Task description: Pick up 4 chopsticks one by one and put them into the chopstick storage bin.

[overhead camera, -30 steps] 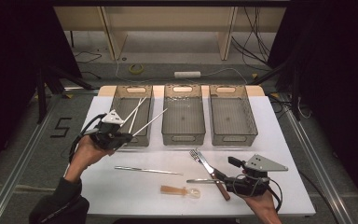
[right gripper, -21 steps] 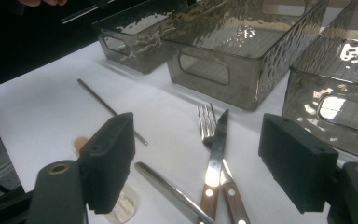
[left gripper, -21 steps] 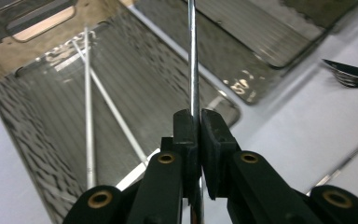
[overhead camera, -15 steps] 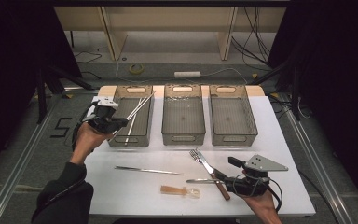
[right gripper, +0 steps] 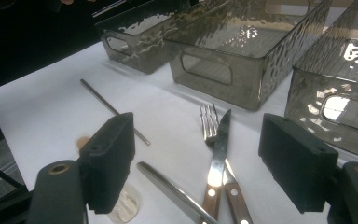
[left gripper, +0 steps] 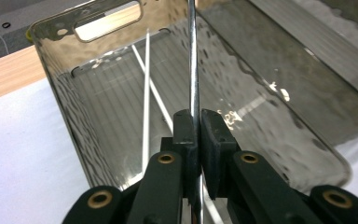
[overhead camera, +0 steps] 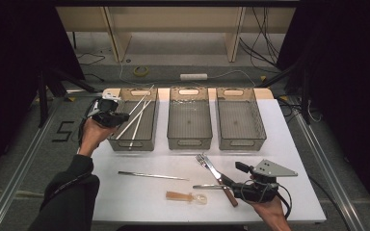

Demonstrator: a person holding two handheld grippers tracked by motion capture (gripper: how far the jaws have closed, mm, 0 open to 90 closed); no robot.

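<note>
1. Nearest the person, the right claw [overhead camera: 232, 183] hovers low over the white table [overhead camera: 289, 144] at its front right, released, its two black pads [right gripper: 109, 161] spread wide with nothing between them.
2. Just ahead of that claw lie a wooden-handled steel knife [right gripper: 218, 158] and a wooden-handled steel fork [right gripper: 209, 123], crossed over each other (the knife blade rests on the fork), with a plain steel handle [right gripper: 175, 192] lying just beside them.
3. To their left, near the table's front edge, rests a translucent amber plastic spoon [overhead camera: 185, 197].
4. A little farther in, a long thin metal chopstick [overhead camera: 151, 175] lies alone on the cloth, well apart from the cutlery pile.
5. Beyond, three smoky clear plastic bins stand in a row: the left bin [overhead camera: 147, 139], the middle bin [overhead camera: 189, 140] and the right bin [overhead camera: 241, 139]; nothing can be seen in the middle and right ones.
6. The left claw [overhead camera: 118, 118] is at the left bin's left rim, clenched on a slim shiny metal chopstick [left gripper: 192, 70], which passes between its pads and runs out over the bin.
7. Two white chopsticks [left gripper: 146, 93] are already in that bin, slanting towards its far wall, just beside the held one; whether they touch it cannot be told.
</note>
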